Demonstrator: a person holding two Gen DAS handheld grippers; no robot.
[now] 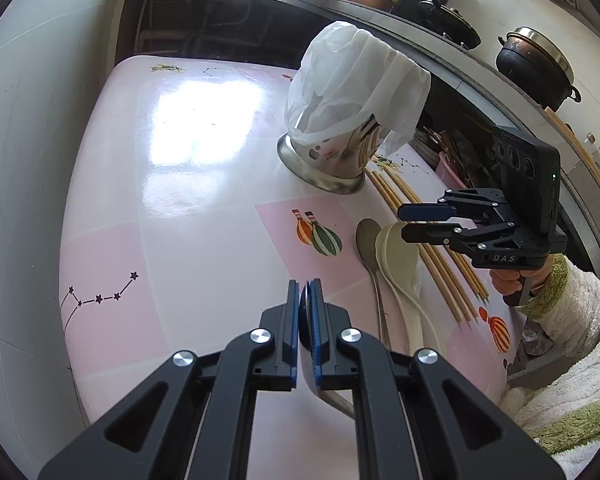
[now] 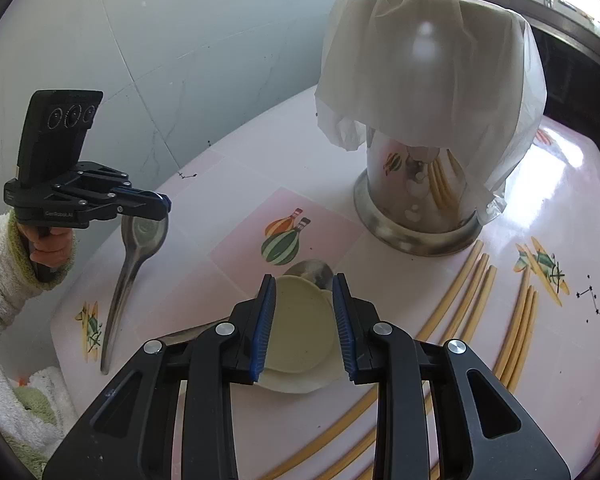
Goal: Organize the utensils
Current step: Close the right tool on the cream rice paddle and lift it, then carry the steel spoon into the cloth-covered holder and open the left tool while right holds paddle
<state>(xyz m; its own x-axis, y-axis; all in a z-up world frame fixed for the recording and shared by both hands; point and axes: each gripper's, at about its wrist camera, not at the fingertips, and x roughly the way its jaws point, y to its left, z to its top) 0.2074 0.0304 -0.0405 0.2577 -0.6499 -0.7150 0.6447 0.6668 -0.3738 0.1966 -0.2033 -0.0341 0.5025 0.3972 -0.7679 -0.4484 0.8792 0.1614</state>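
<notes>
My left gripper (image 1: pixel 305 292) is shut on a metal spoon (image 2: pixel 134 254), gripping its bowl so the handle hangs down above the table; it also shows in the right wrist view (image 2: pixel 162 206). My right gripper (image 2: pixel 304 292) is open above a cream plastic rice spoon (image 2: pixel 300 332) that lies on the table beside a second metal spoon (image 1: pixel 370 246). It shows in the left wrist view (image 1: pixel 404 222) too. A steel utensil holder (image 2: pixel 414 200), draped with a white plastic bag (image 2: pixel 428 68), stands at the back. Several wooden chopsticks (image 2: pixel 516 332) lie loose on the table.
The pink patterned table (image 1: pixel 204 208) ends against a grey wall (image 1: pixel 24 128) on the left. A counter with pots (image 1: pixel 536 64) runs behind the table. The person's fleece sleeve (image 1: pixel 572 320) is at the right edge.
</notes>
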